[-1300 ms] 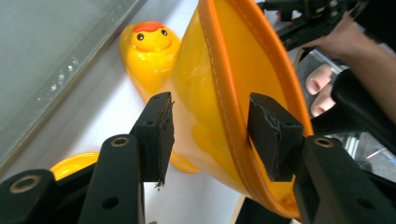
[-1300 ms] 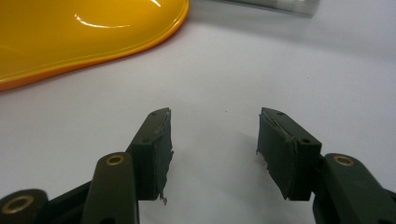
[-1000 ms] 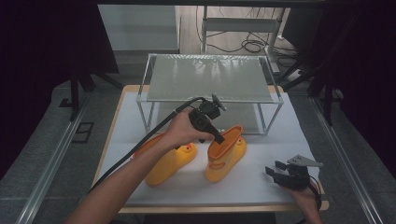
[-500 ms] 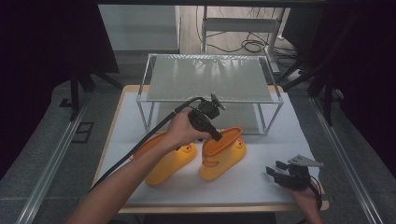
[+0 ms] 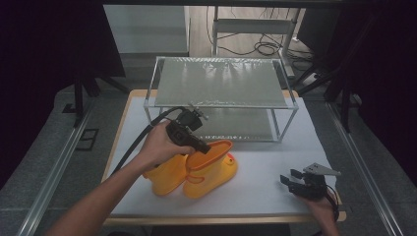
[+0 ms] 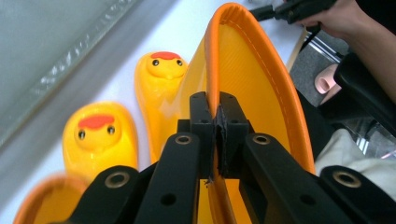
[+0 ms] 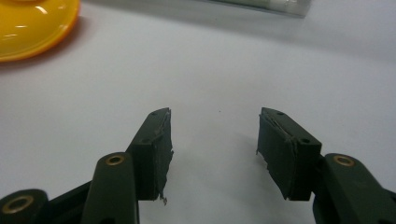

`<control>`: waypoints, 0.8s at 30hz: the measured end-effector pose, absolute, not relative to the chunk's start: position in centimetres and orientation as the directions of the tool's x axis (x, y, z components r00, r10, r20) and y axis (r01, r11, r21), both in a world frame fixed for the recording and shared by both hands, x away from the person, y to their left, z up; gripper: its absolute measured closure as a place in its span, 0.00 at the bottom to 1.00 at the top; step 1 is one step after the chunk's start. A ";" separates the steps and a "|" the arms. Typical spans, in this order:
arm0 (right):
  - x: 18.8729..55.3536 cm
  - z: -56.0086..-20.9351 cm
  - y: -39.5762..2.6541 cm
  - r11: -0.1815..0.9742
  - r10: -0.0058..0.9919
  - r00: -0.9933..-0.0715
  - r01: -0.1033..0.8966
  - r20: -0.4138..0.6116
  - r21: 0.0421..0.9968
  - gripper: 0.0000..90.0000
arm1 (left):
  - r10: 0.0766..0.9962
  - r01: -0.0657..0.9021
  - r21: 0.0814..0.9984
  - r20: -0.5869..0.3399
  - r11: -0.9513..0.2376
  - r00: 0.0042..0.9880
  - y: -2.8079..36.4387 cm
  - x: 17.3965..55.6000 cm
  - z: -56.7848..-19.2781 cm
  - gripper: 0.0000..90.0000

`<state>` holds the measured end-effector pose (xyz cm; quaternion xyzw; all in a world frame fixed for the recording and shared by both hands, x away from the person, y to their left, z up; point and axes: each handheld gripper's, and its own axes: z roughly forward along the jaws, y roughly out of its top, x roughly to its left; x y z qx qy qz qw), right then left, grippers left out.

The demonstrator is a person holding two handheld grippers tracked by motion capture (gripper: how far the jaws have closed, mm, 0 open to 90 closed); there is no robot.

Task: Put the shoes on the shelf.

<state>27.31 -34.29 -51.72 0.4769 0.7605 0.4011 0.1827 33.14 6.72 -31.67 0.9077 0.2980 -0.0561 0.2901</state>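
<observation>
Surface: white table top on a wood-edged bench, dark room around; a two-tier glass shelf rack stands at the 12 o'clock side of the table
Task object: pair of yellow duck-faced rain boots; the right boot sits near table centre, the left boot touching it at its 9 o'clock
Left gripper: jaws pressed together on the orange rim of the right boot's shaft, one jaw inside, one outside
Right gripper: jaws spread, nothing between them, resting low at the 4 o'clock corner of the table, well apart from the boots
Change since 1.0 s ago: the pinched boot has moved toward 9 o'clock and now stands against its partner; earlier it was further toward 3 o'clock with a gap between them
Meaning: judged, the pair is being brought together, probably ahead of a move to the rack; neither boot is on a shelf yet
Left gripper view adds: the pinch itself, rim clamped between the pads, and both duck faces
Right gripper view adds: open jaws over bare table, a boot toe at 10 o'clock
High view adds: overall layout, rack position
</observation>
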 end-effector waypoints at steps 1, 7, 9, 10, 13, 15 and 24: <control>27.3 -51.7 -34.3 0.223 0.872 -0.478 0.579 0.105 0.784 0.49 | 0.509 0.575 0.493 -0.277 -0.653 0.815 7.7 32.7 -31.8 0.97; 27.3 -51.8 -34.3 0.220 0.874 -0.475 0.582 0.107 0.783 0.49 | 0.518 0.584 0.499 -0.280 -0.641 0.808 9.9 31.7 -32.5 0.97; 27.4 -51.9 -34.3 0.221 0.874 -0.475 0.580 0.104 0.784 0.49 | 0.517 0.591 0.500 -0.295 -0.633 0.803 10.8 31.2 -32.8 0.97; 27.4 -51.9 -34.3 0.221 0.874 -0.474 0.581 0.104 0.783 0.49 | 0.517 0.591 0.500 -0.295 -0.633 0.803 10.8 31.2 -32.8 0.97; 27.4 -51.9 -34.3 0.221 0.875 -0.473 0.584 0.106 0.781 0.49 | 0.519 0.591 0.499 -0.291 -0.634 0.803 11.5 30.7 -33.0 0.97; 27.4 -51.9 -34.3 0.222 0.874 -0.474 0.585 0.106 0.780 0.49 | 0.529 0.595 0.501 -0.286 -0.628 0.799 11.9 30.5 -33.1 0.97; 27.4 -52.0 -34.3 0.221 0.875 -0.473 0.585 0.107 0.781 0.49 | 0.536 0.584 0.503 -0.256 -0.636 0.804 12.5 29.9 -33.4 0.87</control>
